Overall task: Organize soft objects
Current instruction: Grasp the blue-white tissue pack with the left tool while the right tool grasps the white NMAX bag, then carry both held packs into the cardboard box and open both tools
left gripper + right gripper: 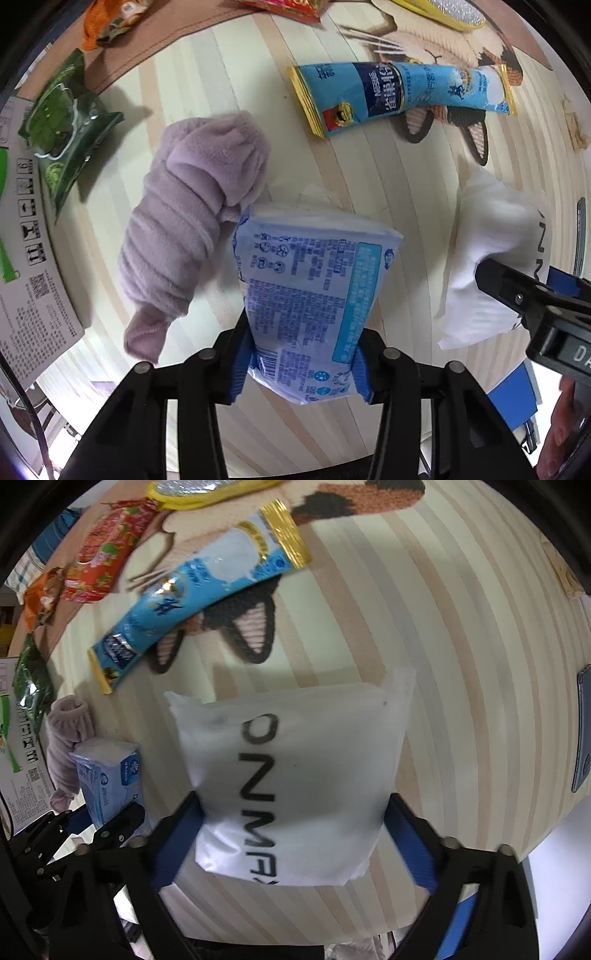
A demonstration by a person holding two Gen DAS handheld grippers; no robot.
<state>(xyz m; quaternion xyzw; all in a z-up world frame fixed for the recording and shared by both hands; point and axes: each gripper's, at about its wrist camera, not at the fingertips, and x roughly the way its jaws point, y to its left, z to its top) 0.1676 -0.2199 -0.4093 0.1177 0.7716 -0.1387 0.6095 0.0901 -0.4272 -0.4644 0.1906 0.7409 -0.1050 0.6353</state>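
My left gripper (pixel 301 369) is shut on a blue tissue pack (pixel 314 291) and holds it above the striped mat; the pack also shows in the right wrist view (pixel 107 779). A rolled pink fleece cloth (pixel 192 221) lies just left of it. My right gripper (pixel 295 845) is shut on a white soft package (pixel 295 779) with black letters; the package also shows in the left wrist view (pixel 487 258), with the right gripper (pixel 532 295) to its right.
A blue Nestle sachet pack (pixel 399 96) lies farther out on the mat. A green snack bag (pixel 66 129) and a cardboard box (pixel 22 258) stand at the left. Red and orange snack packs (pixel 99 557) lie at the far edge. A phone (pixel 583 731) lies at the right.
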